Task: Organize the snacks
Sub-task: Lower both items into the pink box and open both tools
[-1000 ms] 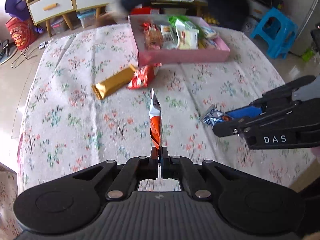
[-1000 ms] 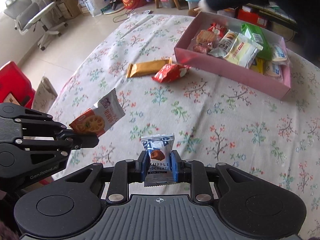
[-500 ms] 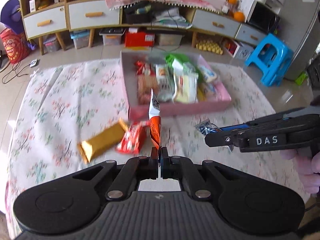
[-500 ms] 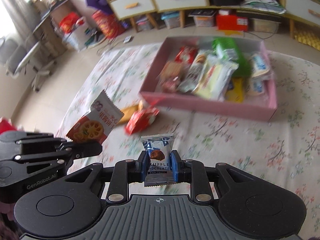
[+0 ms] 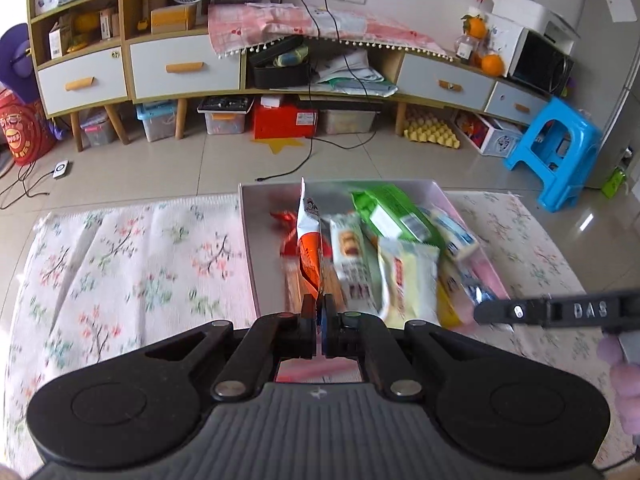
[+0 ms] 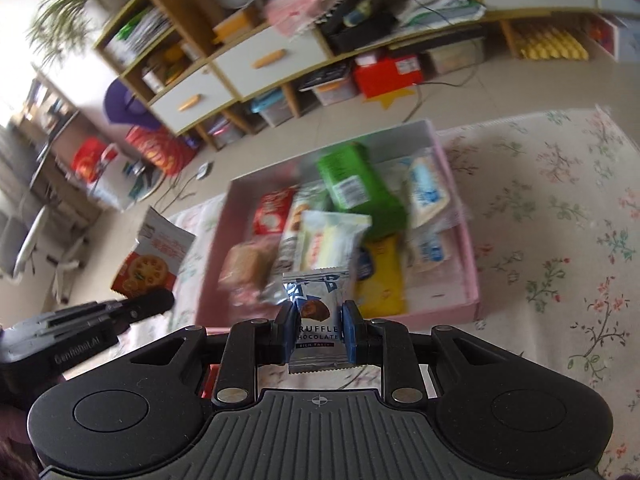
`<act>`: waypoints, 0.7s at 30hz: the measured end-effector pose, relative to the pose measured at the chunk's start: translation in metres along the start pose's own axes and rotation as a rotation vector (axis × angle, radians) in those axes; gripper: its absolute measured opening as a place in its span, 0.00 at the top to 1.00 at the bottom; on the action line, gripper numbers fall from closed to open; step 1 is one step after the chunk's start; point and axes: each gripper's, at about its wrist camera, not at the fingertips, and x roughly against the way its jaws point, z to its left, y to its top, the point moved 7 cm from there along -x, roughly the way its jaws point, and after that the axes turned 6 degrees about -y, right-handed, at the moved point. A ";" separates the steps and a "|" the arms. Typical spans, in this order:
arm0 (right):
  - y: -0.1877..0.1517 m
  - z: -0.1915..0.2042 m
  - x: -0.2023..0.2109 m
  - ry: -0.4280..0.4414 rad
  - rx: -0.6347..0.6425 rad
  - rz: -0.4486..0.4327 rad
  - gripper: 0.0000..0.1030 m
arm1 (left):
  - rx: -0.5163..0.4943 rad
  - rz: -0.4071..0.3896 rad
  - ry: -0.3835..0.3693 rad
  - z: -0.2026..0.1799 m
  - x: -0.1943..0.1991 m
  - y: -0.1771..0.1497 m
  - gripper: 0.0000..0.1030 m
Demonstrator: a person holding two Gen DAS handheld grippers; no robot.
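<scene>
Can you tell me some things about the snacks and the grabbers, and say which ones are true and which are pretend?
1. The right gripper holds a silver truffle chocolate packet. True.
2. The left gripper is empty. False: it pinches an orange and white cracker packet by its bottom edge.
3. The pink box already has many snacks in it. True.
4. The green packet lies on the flowered cloth outside the box. False: it lies inside the pink box.
5. A blue stool stands on the floor beyond the cloth. True.
6. The pink box is shut with a lid. False: it is open on top.
</scene>
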 end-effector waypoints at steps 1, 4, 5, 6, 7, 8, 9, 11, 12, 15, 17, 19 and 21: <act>0.001 -0.005 -0.005 -0.004 -0.010 0.004 0.78 | 0.000 -0.001 0.002 0.001 -0.005 0.002 0.98; 0.002 -0.015 -0.014 -0.008 -0.037 0.007 0.78 | -0.003 0.005 0.011 0.003 -0.019 0.006 0.98; 0.003 -0.017 -0.016 -0.005 -0.045 0.008 0.78 | -0.002 0.008 0.016 0.004 -0.023 0.007 0.98; 0.003 -0.019 -0.017 -0.002 -0.052 0.008 0.78 | -0.001 0.011 0.020 0.006 -0.027 0.008 0.98; 0.004 -0.020 -0.018 0.001 -0.055 0.006 0.78 | 0.000 0.012 0.025 0.007 -0.030 0.009 0.98; 0.006 -0.020 -0.019 0.006 -0.058 0.000 0.78 | 0.002 0.011 0.026 0.008 -0.032 0.009 0.98; 0.008 -0.021 -0.019 0.013 -0.062 -0.007 0.78 | 0.005 0.010 0.025 0.010 -0.034 0.011 0.98; 0.012 -0.023 -0.018 0.023 -0.071 -0.020 0.78 | 0.010 0.008 0.023 0.013 -0.036 0.013 0.98; 0.014 -0.024 -0.019 0.025 -0.076 -0.025 0.78 | 0.010 0.006 0.022 0.014 -0.036 0.014 0.98; 0.017 -0.027 -0.020 0.025 -0.087 -0.041 0.76 | 0.006 0.000 0.012 0.017 -0.039 0.018 0.97; 0.019 -0.028 -0.019 0.032 -0.093 -0.056 0.73 | -0.004 -0.015 0.001 0.015 -0.040 0.020 0.90; 0.022 -0.028 -0.017 0.025 -0.096 -0.074 0.69 | -0.008 -0.050 0.020 0.014 -0.036 0.021 0.73; 0.025 -0.029 -0.013 0.029 -0.104 -0.088 0.43 | -0.006 -0.061 0.014 0.013 -0.034 0.020 0.57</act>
